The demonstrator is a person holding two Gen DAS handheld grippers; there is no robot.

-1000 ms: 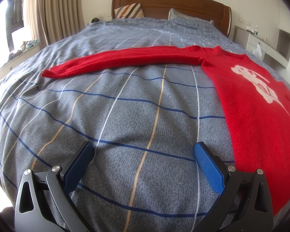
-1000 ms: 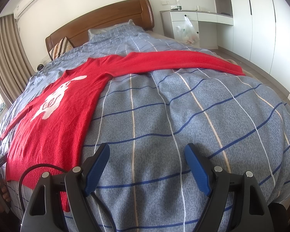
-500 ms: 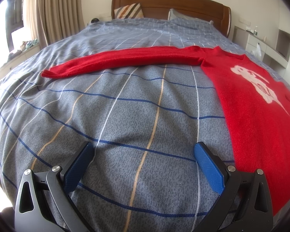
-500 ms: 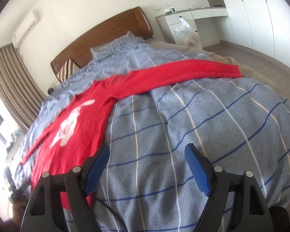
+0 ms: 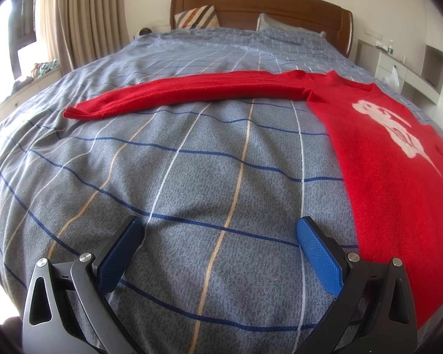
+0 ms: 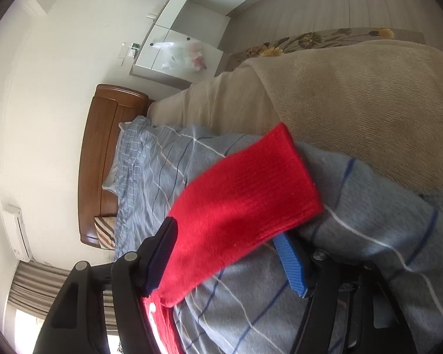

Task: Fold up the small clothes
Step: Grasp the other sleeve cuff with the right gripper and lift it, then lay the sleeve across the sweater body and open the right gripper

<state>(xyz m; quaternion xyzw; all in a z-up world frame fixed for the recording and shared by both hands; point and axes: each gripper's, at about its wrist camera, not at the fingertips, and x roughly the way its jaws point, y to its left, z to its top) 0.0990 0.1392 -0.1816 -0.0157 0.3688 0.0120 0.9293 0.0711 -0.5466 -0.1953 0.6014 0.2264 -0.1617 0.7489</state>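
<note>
A red sweater (image 5: 384, 159) with a white figure on its chest lies flat on the bed, one sleeve (image 5: 186, 94) stretched out to the left. My left gripper (image 5: 218, 230) is open and empty, low over the bedspread, left of the sweater's body. My right gripper (image 6: 227, 233) is rolled on its side at the other sleeve's cuff (image 6: 245, 194). The cuff lies between its wide-open blue pads (image 6: 292, 262), which are not closed on it.
The bed has a grey-blue checked cover (image 5: 192, 177) and a wooden headboard (image 5: 262, 3) with pillows. A beige blanket (image 6: 354, 94) hangs at the bed's side. White cabinets with a plastic bag (image 6: 180, 56) stand beyond. Curtains (image 5: 82, 14) are at the left.
My right gripper has swung far right, rolled onto its side and come down around the sleeve cuff. My left gripper has not moved.
</note>
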